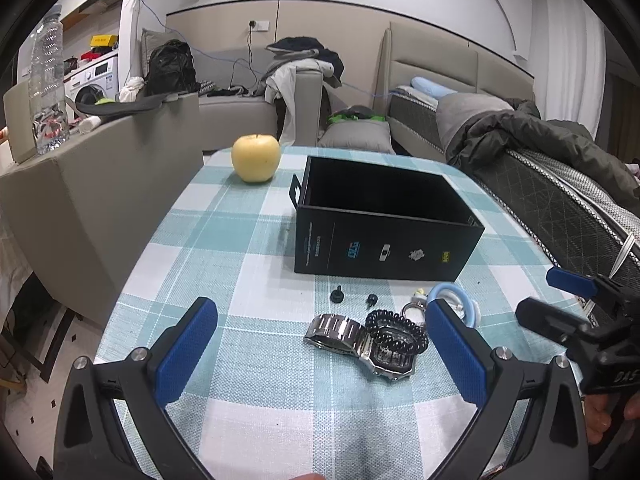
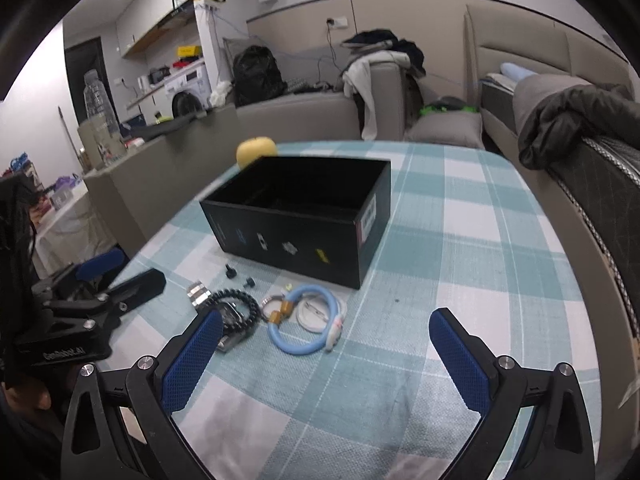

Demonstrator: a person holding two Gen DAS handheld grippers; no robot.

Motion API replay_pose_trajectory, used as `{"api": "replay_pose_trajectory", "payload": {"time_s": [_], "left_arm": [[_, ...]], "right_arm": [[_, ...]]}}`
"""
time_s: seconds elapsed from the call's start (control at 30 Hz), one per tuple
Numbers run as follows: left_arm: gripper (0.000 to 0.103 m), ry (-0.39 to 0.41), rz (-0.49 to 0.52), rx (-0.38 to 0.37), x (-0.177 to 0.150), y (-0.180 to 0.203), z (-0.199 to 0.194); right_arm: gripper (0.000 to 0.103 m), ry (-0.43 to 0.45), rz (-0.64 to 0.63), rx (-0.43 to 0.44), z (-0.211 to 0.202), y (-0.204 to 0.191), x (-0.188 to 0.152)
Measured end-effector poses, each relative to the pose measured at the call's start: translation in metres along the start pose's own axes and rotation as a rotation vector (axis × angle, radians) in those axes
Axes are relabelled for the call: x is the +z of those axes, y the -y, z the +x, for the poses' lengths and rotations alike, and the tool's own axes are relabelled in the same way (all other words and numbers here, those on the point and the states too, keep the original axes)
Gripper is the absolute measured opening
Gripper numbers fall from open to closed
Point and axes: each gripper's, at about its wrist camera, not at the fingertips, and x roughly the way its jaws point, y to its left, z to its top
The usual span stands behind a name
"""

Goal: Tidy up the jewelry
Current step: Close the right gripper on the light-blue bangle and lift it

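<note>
Left hand-held gripper point(image 1: 320, 344) hovering low over the teal-and-white checked cloth worktop point(image 1: 240, 360), blue pads wide apart, gripping nothing. Right hand-held gripper point(image 2: 326, 344) likewise spread apart and empty. Jewelry lying clustered just in front of the open black rectangular cardboard box point(image 1: 384, 220): silver metal-link wristwatch point(image 1: 352, 338), black coiled band point(image 1: 396, 330) overlapping it, light-blue ring bracelet point(image 2: 306, 320) beside. Yellow apple point(image 1: 256, 158) sitting behind the box.

Yellow apple point(image 1: 255, 157) on checked tablecloth point(image 1: 248, 360), water bottle point(image 1: 47, 84)
</note>
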Motion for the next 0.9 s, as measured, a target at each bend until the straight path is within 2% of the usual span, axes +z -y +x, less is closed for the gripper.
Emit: {"api": "replay_pose_trajectory", "payload": {"time_s": [0.13,0.2,0.27,0.3,0.37,0.53,0.63,0.73,0.83,0.9], "left_arm": [[0.101,-0.027,0.000,0.003,0.000,0.001,0.007],[0.101,-0.035,-0.001,0.001,-0.001,0.000,0.009],[0.101,-0.041,-0.001,0.002,-0.001,0.000,0.010],[0.101,-0.044,0.001,0.004,-0.002,0.000,0.011],[0.101,-0.049,0.004,0.008,-0.002,0.000,0.013],[0.101,-0.060,0.013,0.012,-0.003,0.000,0.014],[0.101,-0.071,0.013,0.012,-0.003,0.000,0.016],[0.101,-0.090,0.001,0.005,-0.001,-0.003,0.019],[0.101,-0.101,-0.016,-0.003,-0.001,-0.007,0.021],[0.101,-0.103,-0.024,-0.006,-0.001,-0.008,0.021]], "right_arm": [[0.102,-0.039,-0.025,-0.038,0.012,-0.002,-0.002],[0.088,-0.068,-0.005,0.004,0.019,0.001,-0.002],[0.075,-0.102,0.004,0.012,0.026,0.002,-0.001],[0.072,-0.119,0.014,0.023,0.030,0.004,-0.001],[0.058,-0.145,0.036,0.040,0.035,0.007,-0.002],[0.042,-0.181,0.061,0.059,0.043,0.009,-0.002],[0.037,-0.206,0.078,0.067,0.049,0.009,-0.003],[0.030,-0.220,0.077,0.053,0.054,0.008,-0.003],[0.019,-0.235,0.076,0.037,0.058,0.008,-0.004],[0.016,-0.236,0.084,0.041,0.058,0.009,-0.004]]}}
